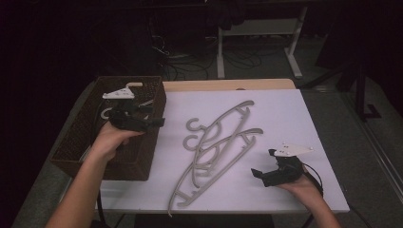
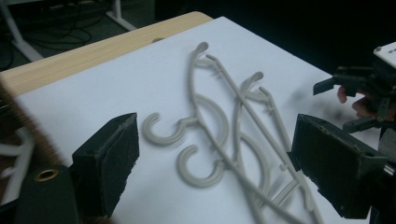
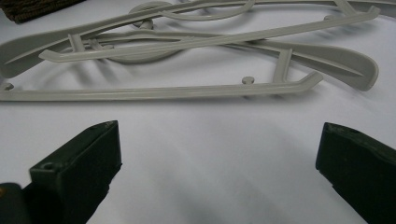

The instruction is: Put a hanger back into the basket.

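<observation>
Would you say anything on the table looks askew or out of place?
Yes: the two grey hangers lie crossed and overlapping on the white table, hooks toward the wicker basket, rather than neatly stacked. Nothing looks broken or spilled.

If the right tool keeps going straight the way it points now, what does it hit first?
Most likely the nearest grey hanger: its straight bar lies across the bare white tabletop dead ahead of the right tool, whose jaws stand open and empty. Depth is hard to judge.
</observation>
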Demonstrator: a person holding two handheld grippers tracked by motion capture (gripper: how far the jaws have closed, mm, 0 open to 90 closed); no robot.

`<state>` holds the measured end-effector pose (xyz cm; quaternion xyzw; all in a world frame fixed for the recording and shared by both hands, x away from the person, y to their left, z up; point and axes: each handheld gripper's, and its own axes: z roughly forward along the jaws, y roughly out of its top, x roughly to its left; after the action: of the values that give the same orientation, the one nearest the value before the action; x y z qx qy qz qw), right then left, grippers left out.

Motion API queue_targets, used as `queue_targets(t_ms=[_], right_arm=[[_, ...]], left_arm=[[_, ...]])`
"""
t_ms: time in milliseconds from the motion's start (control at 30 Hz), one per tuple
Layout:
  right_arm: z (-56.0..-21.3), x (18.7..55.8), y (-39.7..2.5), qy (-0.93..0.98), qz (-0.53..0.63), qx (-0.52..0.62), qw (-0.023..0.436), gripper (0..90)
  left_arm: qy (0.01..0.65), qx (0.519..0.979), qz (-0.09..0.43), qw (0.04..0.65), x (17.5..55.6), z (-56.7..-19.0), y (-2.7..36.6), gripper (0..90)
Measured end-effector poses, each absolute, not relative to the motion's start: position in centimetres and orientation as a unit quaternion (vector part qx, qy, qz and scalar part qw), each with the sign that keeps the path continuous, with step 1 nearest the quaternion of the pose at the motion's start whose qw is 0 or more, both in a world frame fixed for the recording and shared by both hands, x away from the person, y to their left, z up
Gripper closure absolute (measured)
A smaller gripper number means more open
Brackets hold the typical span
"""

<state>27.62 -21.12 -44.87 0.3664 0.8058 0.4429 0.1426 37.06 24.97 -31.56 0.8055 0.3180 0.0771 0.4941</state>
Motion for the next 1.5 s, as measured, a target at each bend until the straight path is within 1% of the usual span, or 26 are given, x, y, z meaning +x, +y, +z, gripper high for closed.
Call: queue_targets(t_ms=[267, 467, 733, 900, 1000, 1033, 1200, 1300, 1433, 1467, 1500], right_arm=[[-44.8, 27.6, -21.2, 0.806, 0.444, 0.365, 0.142, 0.0], [-44.8, 27.6, -21.2, 0.806, 0.445, 0.364, 0.141, 0.0], [-44.2, 28.3, -21.0, 0.809, 0.432, 0.374, 0.140, 0.0], [-43.3, 29.5, -20.7, 0.805, 0.430, 0.384, 0.139, 7.4], [-42.7, 30.5, -19.9, 0.804, 0.433, 0.387, 0.130, 15.2], [-42.6, 30.6, -19.8, 0.805, 0.432, 0.385, 0.128, 16.5], [-42.2, 32.3, -18.0, 0.813, 0.425, 0.379, 0.123, 30.9], [-41.8, 33.3, -17.3, 0.813, 0.425, 0.380, 0.121, 34.7], [-41.6, 34.1, -16.6, 0.815, 0.425, 0.376, 0.119, 45.8], [-41.6, 34.3, -16.3, 0.816, 0.424, 0.376, 0.117, 52.1], [-41.7, 34.5, -16.1, 0.818, 0.421, 0.375, 0.114, 55.2]], left_arm=[[0.303, 0.819, 0.072, 0.482, 36.8, -32.2, 20.1, 15.2], [0.297, 0.823, 0.059, 0.480, 36.6, -33.6, 17.1, 15.4], [0.308, 0.826, 0.056, 0.468, 37.1, -36.9, 15.3, 15.8], [0.318, 0.826, 0.057, 0.463, 37.4, -38.5, 15.3, 15.8], [0.321, 0.828, 0.062, 0.456, 37.5, -38.8, 15.4, 15.8], [0.323, 0.826, 0.062, 0.458, 37.5, -38.9, 15.5, 15.9], [0.330, 0.829, 0.068, 0.447, 37.6, -39.6, 15.4, 16.0], [0.334, 0.832, 0.074, 0.438, 37.7, -40.1, 15.3, 16.4], [0.339, 0.836, 0.072, 0.425, 37.9, -41.1, 15.0, 17.3], [0.339, 0.838, 0.072, 0.422, 38.0, -41.4, 14.9, 17.3], [0.340, 0.838, 0.071, 0.420, 38.0, -41.5, 14.9, 17.3]])
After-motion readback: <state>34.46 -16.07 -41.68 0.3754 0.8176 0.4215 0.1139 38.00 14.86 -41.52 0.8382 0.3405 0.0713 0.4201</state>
